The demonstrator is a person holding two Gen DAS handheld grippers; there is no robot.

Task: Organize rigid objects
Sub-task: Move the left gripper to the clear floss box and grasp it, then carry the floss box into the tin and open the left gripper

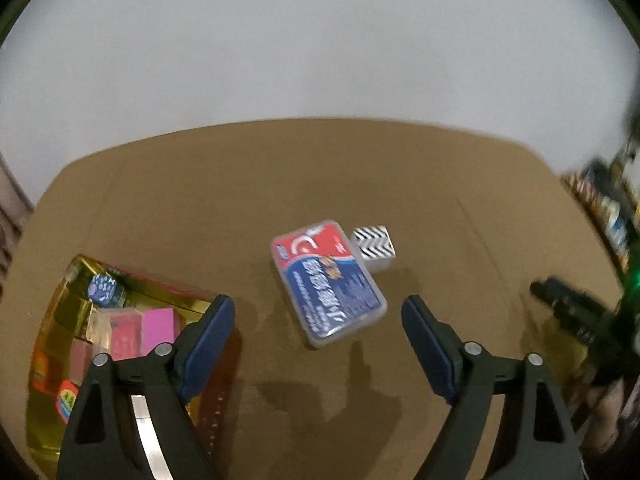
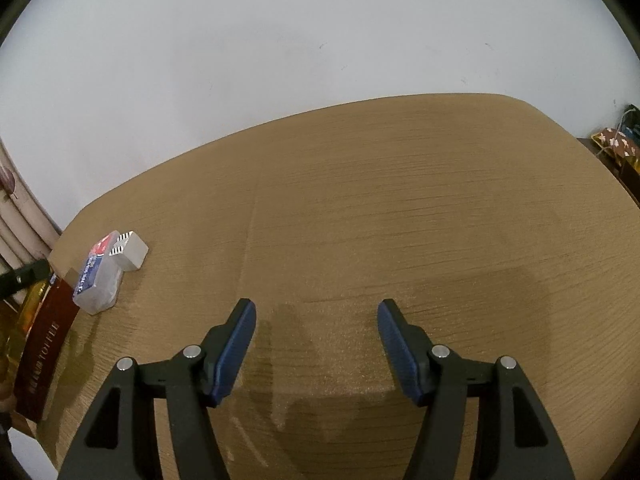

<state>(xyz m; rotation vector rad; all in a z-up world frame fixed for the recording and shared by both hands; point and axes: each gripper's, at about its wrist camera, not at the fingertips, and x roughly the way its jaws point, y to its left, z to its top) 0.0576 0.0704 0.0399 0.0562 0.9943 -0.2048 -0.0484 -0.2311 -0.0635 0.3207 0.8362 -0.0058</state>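
Both tongs wide, holding nothing, over tabletop [image 2: 360, 208].
Gold box [image 1: 60, 320] left of left tongs [image 1: 318, 312], packed with pink blocks [image 1: 158, 330] and blue patterned cube [image 1: 103, 290]. Card case [image 1: 328, 284] outside gold box, ahead between fingers, touching chevron cube [image 1: 374, 242]. Right tongs [image 2: 316, 320] well apart from gold box.

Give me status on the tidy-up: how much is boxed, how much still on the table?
Done: several small boxes already sit in the gold-lined box. In hand: nothing; the left gripper is open in front of the clear card case, the right gripper open over bare table. Left: the card case and the zigzag-patterned cube touching it.
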